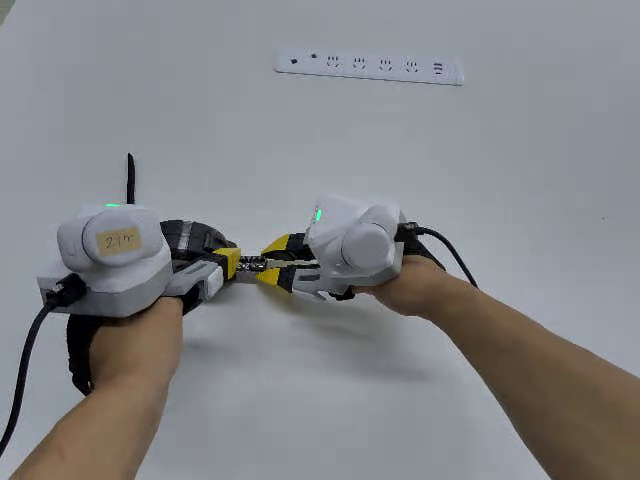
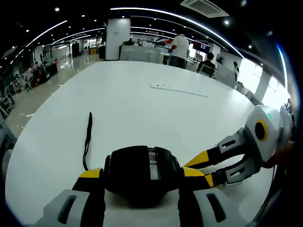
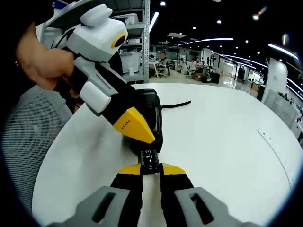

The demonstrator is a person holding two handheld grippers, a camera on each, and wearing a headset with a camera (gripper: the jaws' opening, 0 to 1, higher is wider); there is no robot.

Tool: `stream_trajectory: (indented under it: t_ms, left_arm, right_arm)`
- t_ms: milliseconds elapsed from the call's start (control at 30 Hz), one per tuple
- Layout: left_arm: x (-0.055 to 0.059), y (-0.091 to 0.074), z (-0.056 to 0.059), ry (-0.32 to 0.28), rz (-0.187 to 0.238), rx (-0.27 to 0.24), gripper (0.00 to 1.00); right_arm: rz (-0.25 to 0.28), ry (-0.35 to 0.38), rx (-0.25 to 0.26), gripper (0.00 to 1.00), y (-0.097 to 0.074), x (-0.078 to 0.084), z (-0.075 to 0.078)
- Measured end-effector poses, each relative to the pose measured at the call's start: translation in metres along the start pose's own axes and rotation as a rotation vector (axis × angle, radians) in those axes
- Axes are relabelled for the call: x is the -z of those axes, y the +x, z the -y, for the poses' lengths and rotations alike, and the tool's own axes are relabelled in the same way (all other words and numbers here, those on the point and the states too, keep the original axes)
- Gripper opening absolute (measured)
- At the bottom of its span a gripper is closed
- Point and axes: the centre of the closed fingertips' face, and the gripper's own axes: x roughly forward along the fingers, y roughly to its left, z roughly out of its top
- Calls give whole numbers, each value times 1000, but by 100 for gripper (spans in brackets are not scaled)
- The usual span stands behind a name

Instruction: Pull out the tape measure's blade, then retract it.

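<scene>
A black tape measure [image 2: 142, 174] rests on the white table, and my left gripper [image 2: 141, 182] is shut on its body, one yellow-tipped jaw on each side. A short length of blade [image 3: 149, 160] marked with numbers sticks out of the case [image 3: 152, 113]. My right gripper [image 3: 150, 171] is shut on that blade's end, a few centimetres from the case. In the head view the left gripper [image 1: 216, 258] and right gripper [image 1: 272, 263] meet nose to nose at the table's middle, with the blade [image 1: 250, 266] between them. The tape's black wrist strap [image 2: 87, 137] trails away across the table.
A white power strip [image 1: 370, 66] lies flat at the table's far side. The white table [image 1: 320, 380] runs wide around both grippers. Cables hang from each gripper. Beyond the table, an office with people and desks shows in the left gripper view.
</scene>
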Motion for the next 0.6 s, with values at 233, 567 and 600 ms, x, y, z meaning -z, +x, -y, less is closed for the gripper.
stream_trajectory:
  t_ms: [233,567,600]
  left_arm:
    - [0,0,0,1,-3,1,59]
    - [0,1,1,-3,5,4,59]
    - [0,1,1,-4,6,4,59]
  right_arm:
    - [5,3,4,13,9,-4,-1]
    - [11,-1,5,13,13,-6,-1]
    - [11,-1,5,13,13,-6,-1]
